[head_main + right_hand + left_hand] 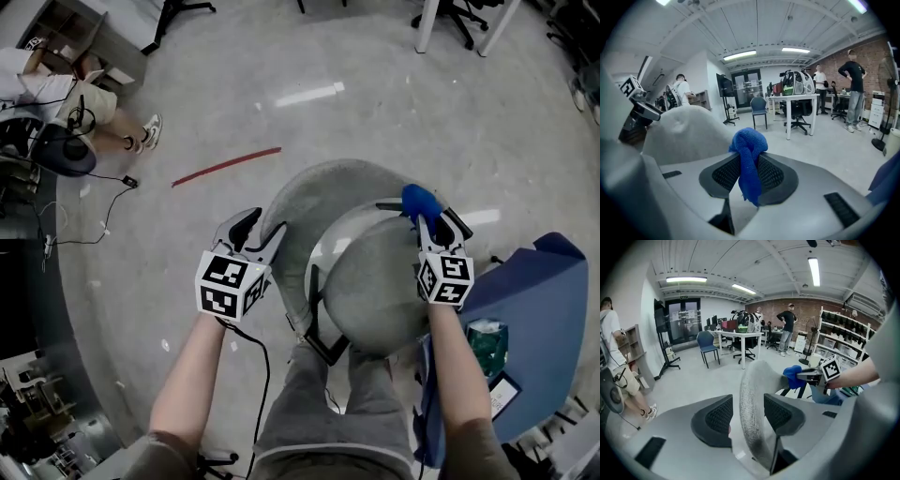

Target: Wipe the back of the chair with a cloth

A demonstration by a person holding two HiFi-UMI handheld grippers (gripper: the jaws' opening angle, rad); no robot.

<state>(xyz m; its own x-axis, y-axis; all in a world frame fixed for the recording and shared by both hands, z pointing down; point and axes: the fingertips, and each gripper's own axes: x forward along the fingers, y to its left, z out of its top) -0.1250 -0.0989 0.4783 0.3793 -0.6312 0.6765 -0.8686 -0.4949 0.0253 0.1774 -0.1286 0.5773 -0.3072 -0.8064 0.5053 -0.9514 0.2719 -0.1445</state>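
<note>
Left gripper (pixel 746 416) is spread wide around the edge of the chair back (pixel 752 390), not pinching it as far as I can see, and right gripper (pixel 749 174) is clamped on the blue cloth (pixel 749 145).

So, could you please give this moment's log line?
left tongs: open, astride chair back | right tongs: shut on blue cloth
</note>
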